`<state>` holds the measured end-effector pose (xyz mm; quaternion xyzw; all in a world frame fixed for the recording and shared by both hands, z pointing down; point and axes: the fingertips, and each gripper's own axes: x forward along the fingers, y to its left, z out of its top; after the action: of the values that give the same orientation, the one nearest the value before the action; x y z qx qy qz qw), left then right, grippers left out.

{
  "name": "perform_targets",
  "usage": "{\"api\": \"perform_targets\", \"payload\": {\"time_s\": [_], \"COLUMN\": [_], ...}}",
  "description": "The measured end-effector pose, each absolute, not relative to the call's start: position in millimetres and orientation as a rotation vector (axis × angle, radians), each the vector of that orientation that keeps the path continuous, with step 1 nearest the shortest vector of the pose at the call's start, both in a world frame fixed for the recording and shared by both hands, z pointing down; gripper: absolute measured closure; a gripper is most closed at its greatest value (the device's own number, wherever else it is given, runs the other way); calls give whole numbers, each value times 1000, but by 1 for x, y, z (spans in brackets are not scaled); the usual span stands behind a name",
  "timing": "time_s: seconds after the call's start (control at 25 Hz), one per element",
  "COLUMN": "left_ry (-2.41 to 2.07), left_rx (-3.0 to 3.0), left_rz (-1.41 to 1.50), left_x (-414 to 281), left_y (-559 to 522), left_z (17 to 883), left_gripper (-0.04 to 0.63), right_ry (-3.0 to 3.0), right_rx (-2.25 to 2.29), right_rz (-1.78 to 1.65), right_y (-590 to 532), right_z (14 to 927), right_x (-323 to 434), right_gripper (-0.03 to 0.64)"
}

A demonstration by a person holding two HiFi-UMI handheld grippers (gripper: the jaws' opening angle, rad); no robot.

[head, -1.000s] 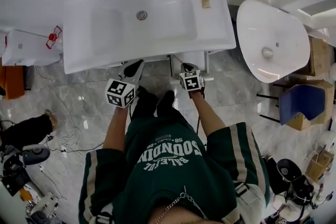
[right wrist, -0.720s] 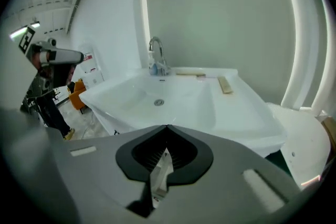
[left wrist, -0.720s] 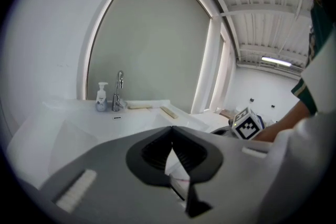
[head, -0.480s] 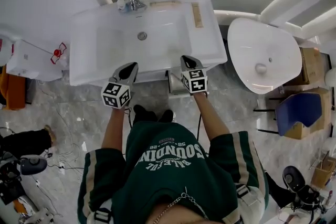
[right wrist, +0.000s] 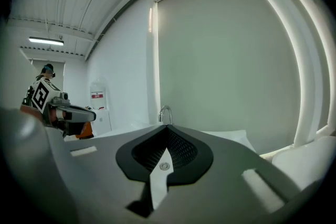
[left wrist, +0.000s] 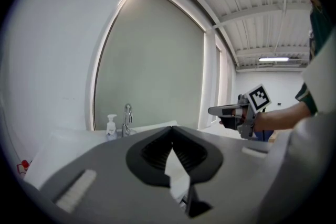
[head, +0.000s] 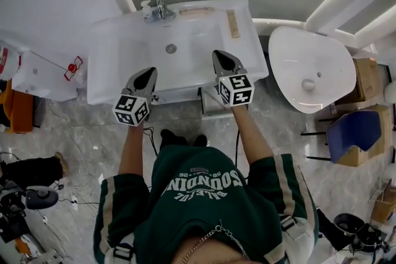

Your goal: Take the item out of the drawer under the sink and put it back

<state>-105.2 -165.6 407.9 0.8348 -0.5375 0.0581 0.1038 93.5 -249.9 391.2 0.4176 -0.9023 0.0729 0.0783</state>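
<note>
The white sink (head: 124, 55) with its faucet (head: 162, 9) fills the upper middle of the head view. Below its front edge a pale box-like part (head: 210, 102), perhaps the drawer, shows beside the right arm; its inside is hidden. My left gripper (head: 148, 75) is held over the sink's front left, shut with nothing in it (left wrist: 172, 127). My right gripper (head: 221, 57) is over the front right of the sink, also shut and empty (right wrist: 167, 126). Each gripper view shows the other gripper out to the side, level with it. No item is in view.
A soap bottle (head: 146, 8) stands by the faucet. A second white basin (head: 309, 68) is on the right, with a blue chair (head: 356, 127) and cardboard boxes beyond. A white cabinet (head: 37, 74) is on the left; cables and gear lie on the marble floor (head: 74, 151).
Both grippers have risen from below the sink's front edge to above the basin, still shut. The person has straightened and the head view has shifted with them.
</note>
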Motion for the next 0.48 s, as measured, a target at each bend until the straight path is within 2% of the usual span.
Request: {"api": "perform_targets", "payload": {"time_s": [0.48], "left_ry": [-1571], "left_rx": [2452], "left_rz": [161], "left_x": [-100], "left_y": [-158], "left_z": [411], "left_gripper": [546], "right_ry": [-2762], "right_rx": [1163], "right_rz": [144], "right_y": [-226], "right_z": [377], "right_x": [80], "right_gripper": [615]}}
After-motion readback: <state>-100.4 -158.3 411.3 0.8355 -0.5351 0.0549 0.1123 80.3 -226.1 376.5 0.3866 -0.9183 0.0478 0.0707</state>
